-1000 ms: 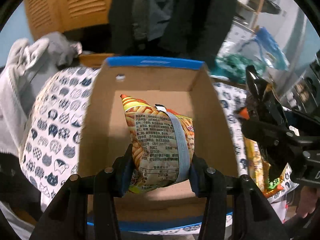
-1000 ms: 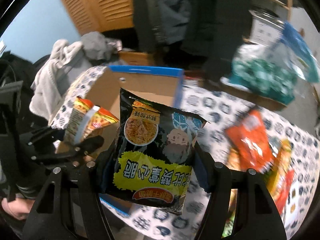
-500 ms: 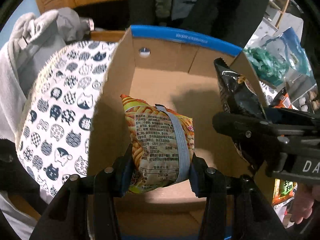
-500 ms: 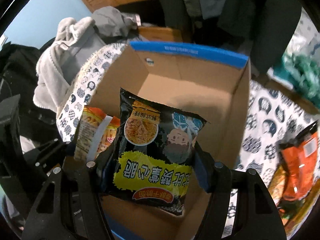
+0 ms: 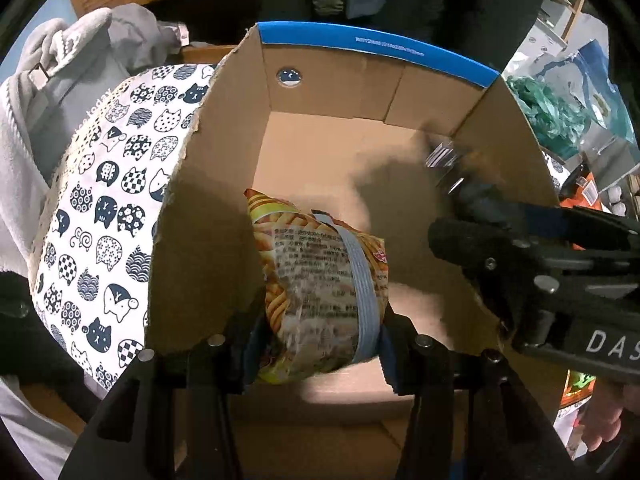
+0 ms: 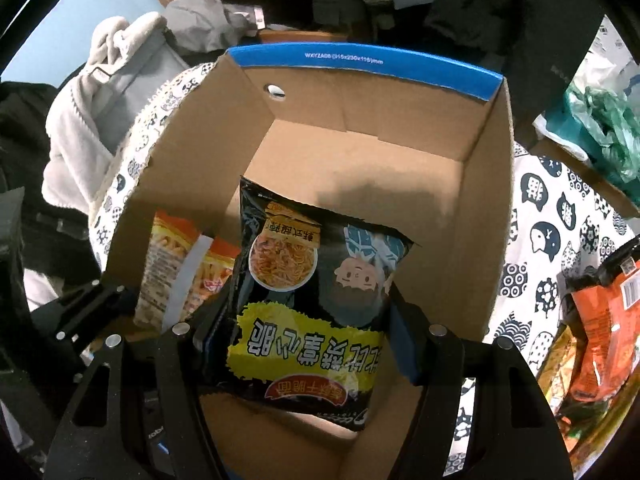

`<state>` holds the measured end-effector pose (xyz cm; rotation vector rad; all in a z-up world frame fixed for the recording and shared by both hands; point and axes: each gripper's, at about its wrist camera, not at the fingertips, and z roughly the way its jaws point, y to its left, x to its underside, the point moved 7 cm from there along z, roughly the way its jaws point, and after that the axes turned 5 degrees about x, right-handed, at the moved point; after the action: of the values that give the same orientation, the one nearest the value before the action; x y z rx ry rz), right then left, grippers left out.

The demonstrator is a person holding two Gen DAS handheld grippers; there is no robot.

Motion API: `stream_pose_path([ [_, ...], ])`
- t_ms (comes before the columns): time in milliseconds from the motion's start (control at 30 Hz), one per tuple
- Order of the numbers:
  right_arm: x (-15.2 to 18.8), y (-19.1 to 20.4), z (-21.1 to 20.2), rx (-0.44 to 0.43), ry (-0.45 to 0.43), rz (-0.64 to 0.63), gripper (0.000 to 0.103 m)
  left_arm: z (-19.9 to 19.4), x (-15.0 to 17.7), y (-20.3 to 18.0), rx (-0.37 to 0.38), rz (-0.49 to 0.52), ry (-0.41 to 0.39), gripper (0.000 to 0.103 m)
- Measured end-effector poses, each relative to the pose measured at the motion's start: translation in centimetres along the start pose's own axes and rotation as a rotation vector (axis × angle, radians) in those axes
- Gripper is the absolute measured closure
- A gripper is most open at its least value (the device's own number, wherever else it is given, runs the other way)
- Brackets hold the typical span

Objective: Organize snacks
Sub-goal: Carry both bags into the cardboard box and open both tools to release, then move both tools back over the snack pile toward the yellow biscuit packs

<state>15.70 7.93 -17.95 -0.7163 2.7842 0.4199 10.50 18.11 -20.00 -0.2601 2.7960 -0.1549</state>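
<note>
Both packets are now down inside the cardboard box (image 6: 488,216), frame centre. My left gripper (image 5: 316,344) is opening around the yellow snack packet (image 5: 320,288), my right gripper (image 6: 304,340) around the black noodle packet (image 6: 312,300): release starting.

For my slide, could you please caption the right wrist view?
Right gripper opening around black noodle-snack packet inside brown cardboard box.

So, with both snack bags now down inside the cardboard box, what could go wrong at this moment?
1. Both tools are opening together. The orange-yellow fries snack bag and the black noodle snack bag are side by side between their fingers, so they may fall onto each other.
2. The left tool works close to the torn left wall of the brown cardboard box with blue rim; lifting out could catch it.
3. The right tool sits near the left one; they may collide.
</note>
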Motion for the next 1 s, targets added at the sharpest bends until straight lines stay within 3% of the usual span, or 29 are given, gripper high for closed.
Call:
stream_pose_path([
  [67,0.1,-0.1,0.0,0.010,-0.004,-0.004,0.031,-0.2,-0.1,0.0,0.005,-0.005,-0.008,0.048],
  [167,0.1,-0.3,-0.3,0.016,-0.015,0.000,0.023,-0.6,-0.3,-0.2,-0.003,-0.004,-0.022,0.036],
  [300,0.2,-0.7,-1.0,0.012,-0.034,0.008,0.023,-1.2,-0.5,-0.5,-0.020,0.007,-0.038,0.029],
  [400,0.1,-1.0,-2.5,-0.011,-0.074,0.020,0.023,-1.9,-0.8,-0.9,-0.015,-0.001,-0.053,0.029],
  [633,0.6,-2.9,-7.4,0.036,-0.163,0.013,0.021,-4.1,-1.6,-3.1,0.008,0.009,-0.117,0.024],
  [1000,4.3,-9.9,-13.0,0.145,-0.198,0.028,0.021,-7.5,-1.9,-11.4,0.099,0.140,-0.191,0.022],
])
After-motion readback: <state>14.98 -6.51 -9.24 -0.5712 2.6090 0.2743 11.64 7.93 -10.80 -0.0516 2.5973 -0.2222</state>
